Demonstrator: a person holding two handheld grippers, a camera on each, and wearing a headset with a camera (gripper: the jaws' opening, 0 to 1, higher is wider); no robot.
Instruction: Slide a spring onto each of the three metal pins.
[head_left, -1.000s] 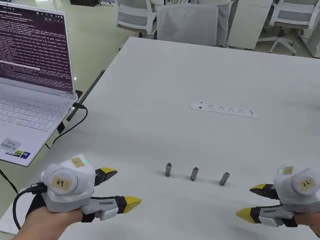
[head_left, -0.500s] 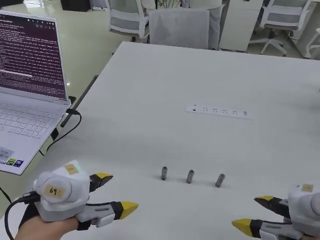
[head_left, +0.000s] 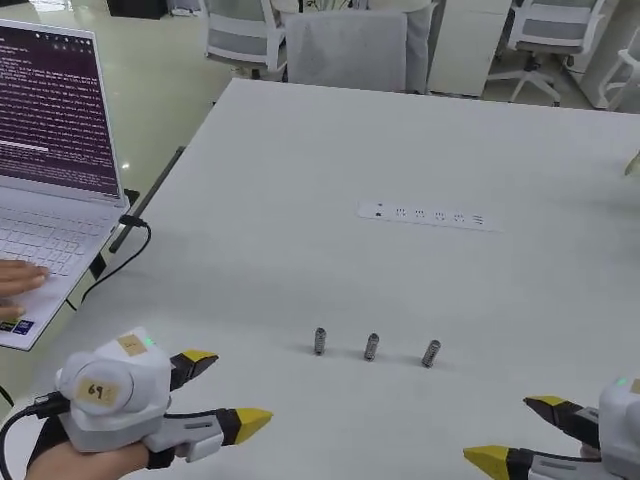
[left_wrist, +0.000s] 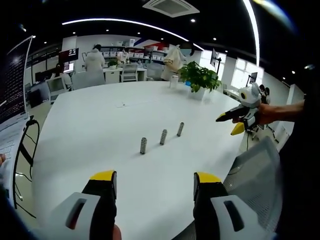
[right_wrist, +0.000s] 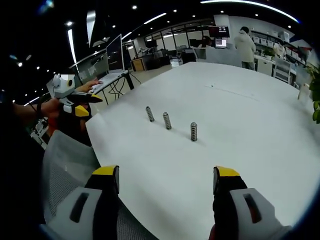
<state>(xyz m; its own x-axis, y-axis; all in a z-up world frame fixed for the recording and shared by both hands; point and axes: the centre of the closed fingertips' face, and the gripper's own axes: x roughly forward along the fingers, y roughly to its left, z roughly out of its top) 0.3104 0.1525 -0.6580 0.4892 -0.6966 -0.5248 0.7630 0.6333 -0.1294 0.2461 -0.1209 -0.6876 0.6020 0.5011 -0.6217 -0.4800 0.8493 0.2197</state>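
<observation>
A: Near edge: left gripper (head_left: 228, 388) and right gripper (head_left: 515, 431) hang released, empty, above the table (head_left: 330, 150).
B: Farther out, three springs (head_left: 371, 347) stand in a row, apparently sleeved on their pins; best nudge each gently to confirm seating.

Your left gripper (head_left: 228, 388) has a rounded white housing. On it you carry a round yellow label (head_left: 100, 392) that reads 69, a smaller tan sticker (head_left: 130, 345) on the top, and a small green light (head_left: 150, 342) just beside the sticker. Its fingers (head_left: 245, 422) are black and grey with yellow tips. A black cable (head_left: 35, 408) comes out at the back of the housing. Your right gripper (head_left: 512, 430) has the same white body and the same black fingers with yellow tips.
</observation>
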